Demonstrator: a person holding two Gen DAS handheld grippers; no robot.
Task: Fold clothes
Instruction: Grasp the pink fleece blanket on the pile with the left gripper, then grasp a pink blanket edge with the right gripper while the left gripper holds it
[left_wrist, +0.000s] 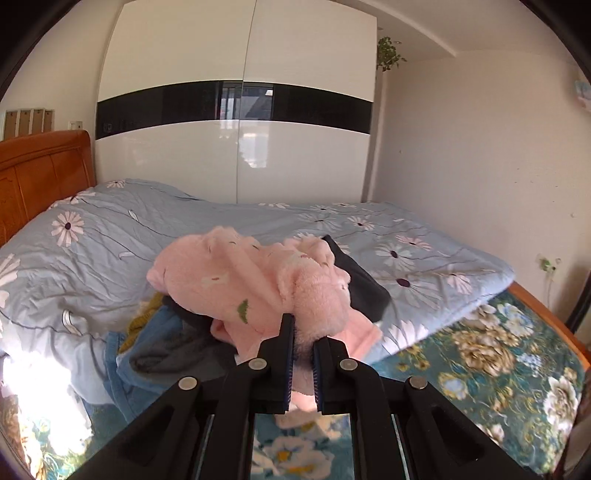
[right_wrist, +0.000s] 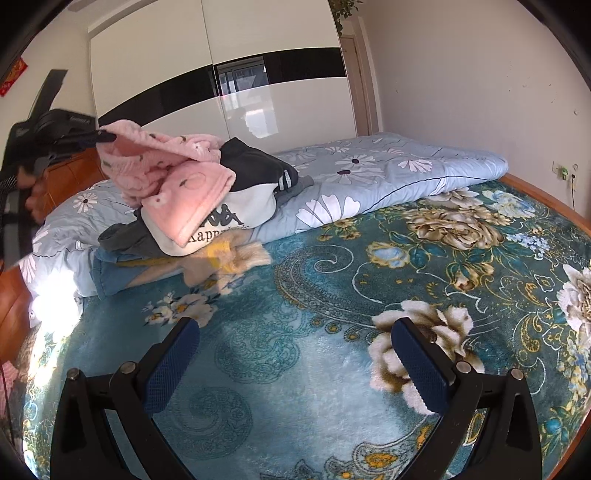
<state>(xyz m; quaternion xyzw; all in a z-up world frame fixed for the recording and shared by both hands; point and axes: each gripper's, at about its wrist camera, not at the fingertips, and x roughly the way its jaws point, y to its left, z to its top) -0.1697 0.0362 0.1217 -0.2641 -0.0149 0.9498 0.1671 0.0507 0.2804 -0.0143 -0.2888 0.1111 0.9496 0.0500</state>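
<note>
A fluffy pink garment (left_wrist: 251, 284) with small flower prints tops a pile of clothes on the bed. My left gripper (left_wrist: 303, 334) is shut on a fold of it, lifting that edge. From the right wrist view the same pink garment (right_wrist: 159, 162) hangs from the left gripper (right_wrist: 101, 137) at the far left, draped over a black and white Kappa sweatshirt (right_wrist: 243, 192) and blue jeans (right_wrist: 114, 273). My right gripper (right_wrist: 295, 332) stands open above the teal floral blanket (right_wrist: 325, 288), holding nothing.
A folded light-blue daisy quilt (right_wrist: 388, 173) lies behind the pile. An orange wooden headboard (left_wrist: 44, 173) is at left and a white wardrobe (left_wrist: 236, 110) with a black band stands behind the bed. The bed's wooden edge (right_wrist: 546, 203) runs along the right wall.
</note>
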